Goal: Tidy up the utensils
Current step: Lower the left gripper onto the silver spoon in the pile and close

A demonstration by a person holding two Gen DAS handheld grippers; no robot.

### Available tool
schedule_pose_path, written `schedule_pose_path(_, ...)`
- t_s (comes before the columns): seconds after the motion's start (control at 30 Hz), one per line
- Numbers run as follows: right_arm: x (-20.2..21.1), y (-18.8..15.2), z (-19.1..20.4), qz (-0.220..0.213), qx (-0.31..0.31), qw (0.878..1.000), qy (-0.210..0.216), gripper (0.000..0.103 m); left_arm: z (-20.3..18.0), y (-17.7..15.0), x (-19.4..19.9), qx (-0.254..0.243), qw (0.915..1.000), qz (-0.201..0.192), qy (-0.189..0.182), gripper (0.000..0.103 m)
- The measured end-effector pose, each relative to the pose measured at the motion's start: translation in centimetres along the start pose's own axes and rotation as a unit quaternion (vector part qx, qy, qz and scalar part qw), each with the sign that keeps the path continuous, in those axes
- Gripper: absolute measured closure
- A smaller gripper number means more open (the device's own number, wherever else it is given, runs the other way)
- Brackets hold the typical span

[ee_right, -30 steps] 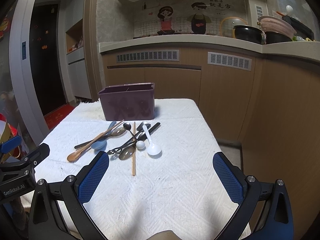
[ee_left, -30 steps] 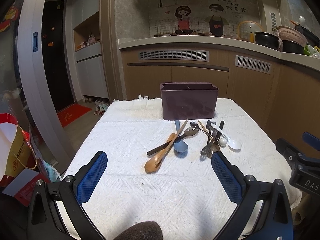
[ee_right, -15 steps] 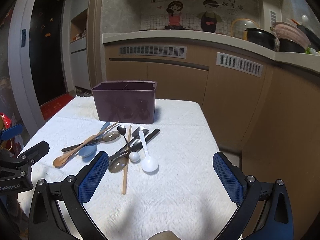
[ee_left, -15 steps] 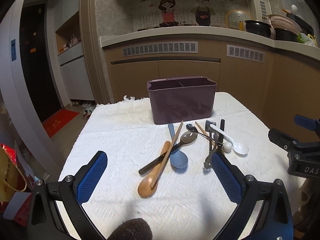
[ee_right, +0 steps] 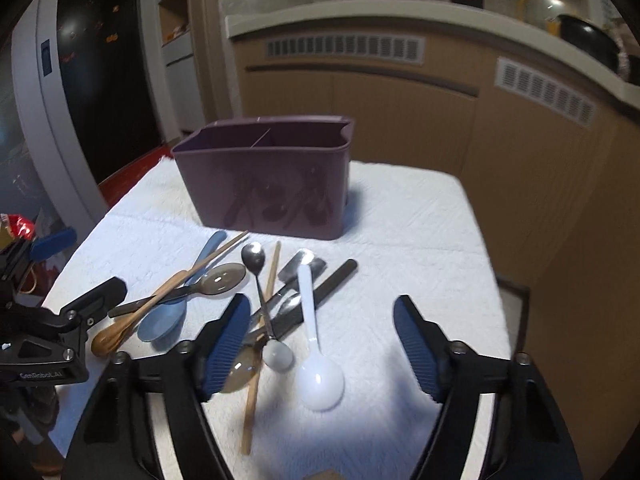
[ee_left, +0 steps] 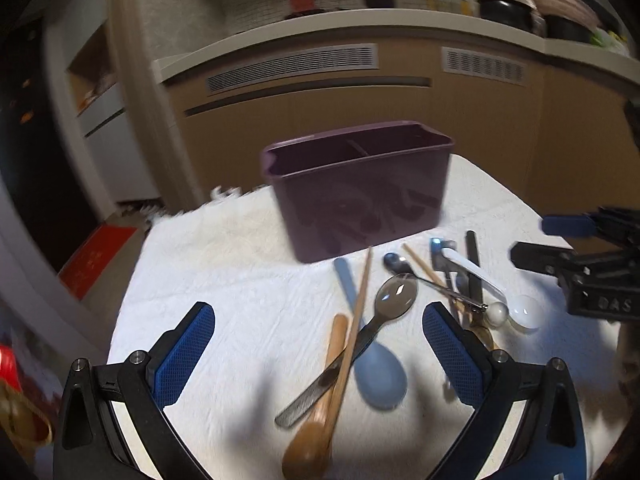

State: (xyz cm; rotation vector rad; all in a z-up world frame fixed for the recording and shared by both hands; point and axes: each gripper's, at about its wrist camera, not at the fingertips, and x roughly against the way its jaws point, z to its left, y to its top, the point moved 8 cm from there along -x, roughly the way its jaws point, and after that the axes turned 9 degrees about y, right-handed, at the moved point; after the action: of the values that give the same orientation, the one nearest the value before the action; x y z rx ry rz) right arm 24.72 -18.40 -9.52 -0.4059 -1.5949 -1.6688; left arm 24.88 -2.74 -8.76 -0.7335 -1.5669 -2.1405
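Observation:
A purple divided utensil holder (ee_left: 360, 192) (ee_right: 268, 176) stands at the back of a white-clothed table (ee_left: 224, 280) (ee_right: 420, 240). In front of it lies a loose pile: a blue spoon (ee_left: 378, 376) (ee_right: 164, 320), a wooden spoon (ee_left: 316, 432) (ee_right: 120, 332), a chopstick (ee_left: 352, 336), a white spoon (ee_right: 316, 364) (ee_left: 520, 312), metal spoons (ee_right: 254, 260) and a black-handled knife (ee_right: 320, 292). My left gripper (ee_left: 320, 352) is open above the blue and wooden spoons. My right gripper (ee_right: 320, 340) is open above the white spoon.
A brown kitchen counter (ee_left: 360, 80) (ee_right: 400, 80) with vents runs behind the table. Pots (ee_left: 508, 8) stand on it at the right. A red mat (ee_left: 100, 248) lies on the floor at the left. The table's right edge (ee_right: 492, 280) drops off near the cabinets.
Both grippers have moved forward and down toward the utensil pile, so the holder and utensils look larger. Both stay open and empty.

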Motion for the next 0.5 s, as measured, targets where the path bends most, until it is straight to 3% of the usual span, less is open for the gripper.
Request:
schedule_pose_path(0.13,-0.9,0.5,-0.5,0.002,-0.002,1.0,-0.004,0.042,-2.4,0.9,-1.9,-0.058,0.9925,0.02,-0.106,0.004)
schedule_pose_path(0.2,-1.1,0.4,-0.8,0.006,-0.005,1.0,-0.004,0.042,-3.0,1.1,-3.1,-0.074,0.9888,0.033,-0.125,0.024)
schedule_pose_path(0.27,-1.2,0.1,-1.3,0.01,-0.01,1.0,-0.004,0.042,-3.1,1.3,-4.6,-0.071,0.9879,0.052,-0.128,0.057)
schedule_pose_path(0.37,-0.9,-0.3,-2.0,0.012,-0.015,1.0,-0.005,0.042,-4.2,0.7,-5.6,-0.061,0.9777,0.088,-0.18,0.062)
schedule_pose_path(0.5,-0.6,-0.7,-2.9,0.01,-0.019,1.0,-0.006,0.042,-6.9,-0.2,-4.8,-0.137,0.9654,0.078,-0.207,0.062)
